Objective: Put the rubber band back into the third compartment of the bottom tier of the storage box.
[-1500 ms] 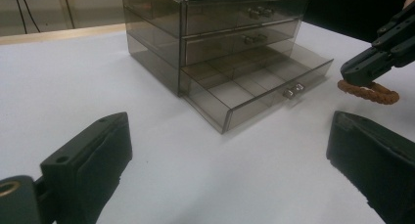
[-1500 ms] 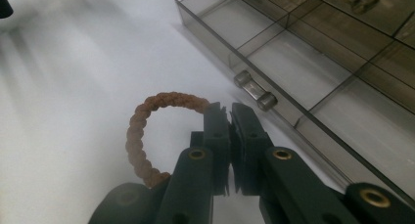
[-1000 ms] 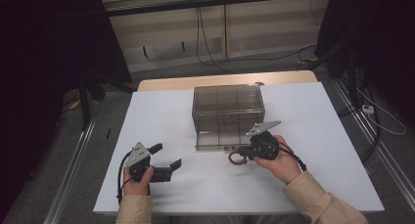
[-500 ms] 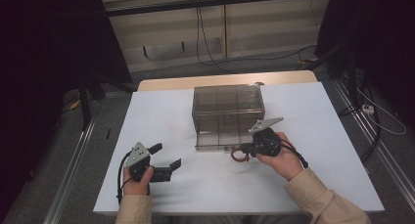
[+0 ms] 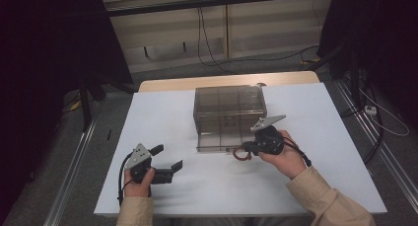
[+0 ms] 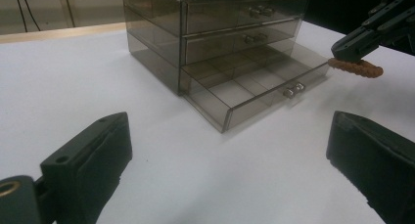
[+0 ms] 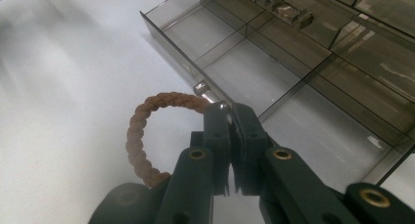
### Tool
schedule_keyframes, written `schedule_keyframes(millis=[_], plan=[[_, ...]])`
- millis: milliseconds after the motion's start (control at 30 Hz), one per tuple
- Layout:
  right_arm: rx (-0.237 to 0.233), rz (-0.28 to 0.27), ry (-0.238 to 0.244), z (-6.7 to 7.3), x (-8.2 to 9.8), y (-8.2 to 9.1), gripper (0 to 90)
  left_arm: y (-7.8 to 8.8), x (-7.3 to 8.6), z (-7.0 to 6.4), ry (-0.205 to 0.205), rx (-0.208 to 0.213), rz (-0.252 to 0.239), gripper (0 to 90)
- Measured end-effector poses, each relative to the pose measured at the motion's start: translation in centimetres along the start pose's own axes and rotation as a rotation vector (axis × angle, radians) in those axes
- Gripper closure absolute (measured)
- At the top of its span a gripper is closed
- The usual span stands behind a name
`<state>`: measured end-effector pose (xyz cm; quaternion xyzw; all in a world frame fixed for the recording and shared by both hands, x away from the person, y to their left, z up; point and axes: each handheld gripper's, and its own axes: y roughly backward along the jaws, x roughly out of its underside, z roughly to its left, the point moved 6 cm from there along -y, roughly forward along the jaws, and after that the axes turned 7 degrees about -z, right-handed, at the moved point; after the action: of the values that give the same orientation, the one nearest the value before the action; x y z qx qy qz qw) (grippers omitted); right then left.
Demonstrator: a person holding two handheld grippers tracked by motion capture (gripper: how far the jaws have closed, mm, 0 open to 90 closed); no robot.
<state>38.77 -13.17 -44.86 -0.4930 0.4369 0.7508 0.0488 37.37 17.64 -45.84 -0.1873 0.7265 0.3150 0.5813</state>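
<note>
I read the braided ring (image 7: 147,136) as reddish-brown, with a twisted rope pattern. The drawer box (image 5: 229,107), centre of the high view, is smoky grey-brown, see-through, with silvery knobs (image 6: 292,90). The table top (image 5: 172,117) is plain white with a pale wood far edge. Both my grippers, the left gripper (image 5: 165,163) and the right gripper (image 5: 246,149), are black. My sleeve (image 5: 330,201), lower right, is beige.

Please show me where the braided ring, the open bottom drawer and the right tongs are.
braided ring (image 7: 139,131): right gripper view, its left arc.
open bottom drawer (image 6: 254,84): left gripper view, its floor.
right tongs (image 7: 230,121): right gripper view, between the fingertips.
</note>
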Motion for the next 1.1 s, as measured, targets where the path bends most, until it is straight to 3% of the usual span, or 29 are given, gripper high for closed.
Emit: schedule_keyframes(millis=[1100], plan=[[0.014, 0.002, 0.001, -0.8, -1.1, 0.3, 86.4, -0.1, 0.0, -0.1, 0.001, 0.003, 0.000, 3.1]])
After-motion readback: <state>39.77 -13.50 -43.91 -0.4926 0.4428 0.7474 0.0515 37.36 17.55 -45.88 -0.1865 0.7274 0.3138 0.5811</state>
